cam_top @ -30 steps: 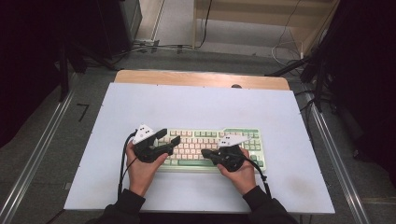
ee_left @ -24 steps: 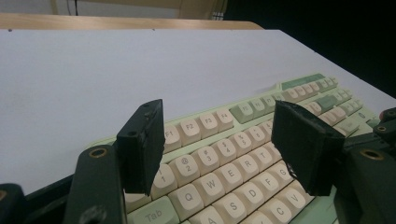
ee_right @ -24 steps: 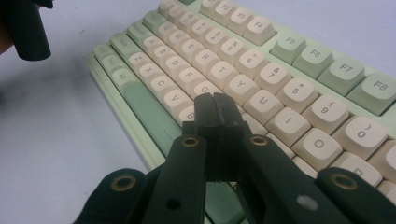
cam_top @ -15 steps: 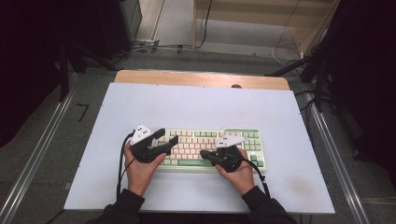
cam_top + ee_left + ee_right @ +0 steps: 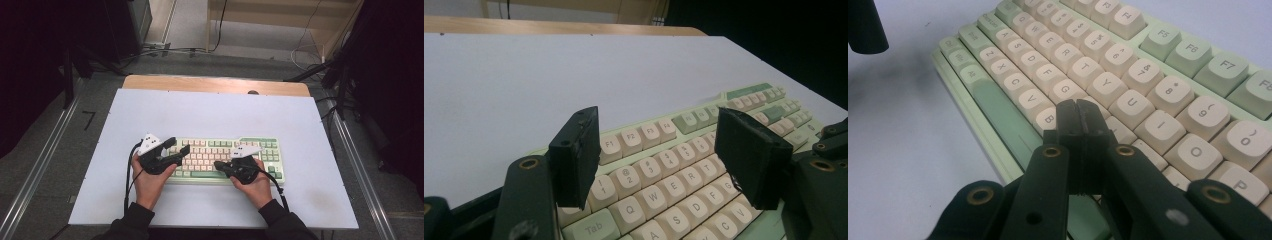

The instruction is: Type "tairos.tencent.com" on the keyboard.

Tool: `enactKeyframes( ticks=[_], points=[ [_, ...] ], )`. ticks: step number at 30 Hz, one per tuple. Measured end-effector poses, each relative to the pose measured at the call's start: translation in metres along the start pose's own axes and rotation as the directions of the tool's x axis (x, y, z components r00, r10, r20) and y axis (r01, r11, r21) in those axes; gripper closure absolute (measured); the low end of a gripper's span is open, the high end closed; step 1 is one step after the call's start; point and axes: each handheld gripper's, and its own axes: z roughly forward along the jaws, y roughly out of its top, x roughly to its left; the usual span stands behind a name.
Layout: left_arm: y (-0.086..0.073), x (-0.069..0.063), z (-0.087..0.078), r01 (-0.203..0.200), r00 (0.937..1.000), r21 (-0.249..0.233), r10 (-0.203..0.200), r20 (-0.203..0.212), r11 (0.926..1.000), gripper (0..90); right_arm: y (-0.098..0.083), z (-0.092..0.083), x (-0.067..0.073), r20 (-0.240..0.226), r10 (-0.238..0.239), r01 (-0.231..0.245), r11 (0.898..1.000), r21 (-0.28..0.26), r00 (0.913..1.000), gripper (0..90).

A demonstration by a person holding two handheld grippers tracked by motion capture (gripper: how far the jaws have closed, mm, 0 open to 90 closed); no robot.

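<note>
The left gripper [image 5: 175,149] has its jaws spread wide with nothing between them; in the left gripper view its pads [image 5: 576,155] hang above the number and letter rows at the left end of the keyboard [image 5: 225,150]. The right gripper [image 5: 218,165] is clenched, both jaws pressed together and empty, with the tips over the keys near B and the space bar [image 5: 1003,115] in the right gripper view.

Compared with the earlier frames, both hands and the keyboard lie in the same places; nothing has shifted.

The keyboard lies on the near half of the white table [image 5: 210,112], long side running left to right. Its case is pale green, the letter keys are cream, and the function keys and space bar are green.
</note>
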Motion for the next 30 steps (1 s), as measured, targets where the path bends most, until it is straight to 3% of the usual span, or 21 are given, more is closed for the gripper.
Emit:
enactKeyframes(
  ticks=[19, 21, 23, 24, 26, 27, 30],
  points=[
    [0.000, 0.001, -0.001, 0.022, 0.9997, -0.009, -0.022, 0.011, 0.9997, 31.7, -0.001, 0.003, 0.001, 0.009, -0.010, 0.010, 1.000, 0.020, 0.9999, 88.0],
    [0.000, 0.003, -0.002, 0.036, 0.9992, -0.018, -0.036, 0.017, 0.9992, 30.6, 0.001, -0.002, 0.000, -0.006, 0.010, -0.010, 1.000, -0.010, 0.9999, 87.8],
    [0.001, 0.004, -0.004, 0.049, 0.9986, -0.037, -0.049, 0.020, 0.9981, 29.5, 0.004, -0.015, -0.005, -0.047, 0.066, -0.070, 0.994, -0.085, 0.9967, 83.7],
    [0.001, 0.005, -0.004, 0.057, 0.9981, -0.041, -0.056, 0.025, 0.9975, 29.4, 0.006, -0.024, -0.010, -0.068, 0.101, -0.109, 0.985, -0.132, 0.9925, 80.5],
    [0.002, 0.006, -0.004, 0.068, 0.9975, -0.049, -0.066, 0.025, 0.9965, 28.3, 0.005, -0.035, -0.017, -0.071, 0.126, -0.136, 0.976, -0.171, 0.9895, 73.1],
    [0.002, 0.005, -0.004, 0.067, 0.9976, -0.050, -0.066, 0.023, 0.9965, 26.3, 0.004, -0.038, -0.021, -0.064, 0.142, -0.152, 0.971, -0.182, 0.9878, 68.3],
    [0.001, 0.004, -0.002, 0.086, 0.9955, -0.038, -0.084, 0.045, 0.9956, 26.3, -0.001, -0.043, -0.030, -0.059, 0.181, -0.189, 0.963, -0.193, 0.9817, 66.1]
  ],
)
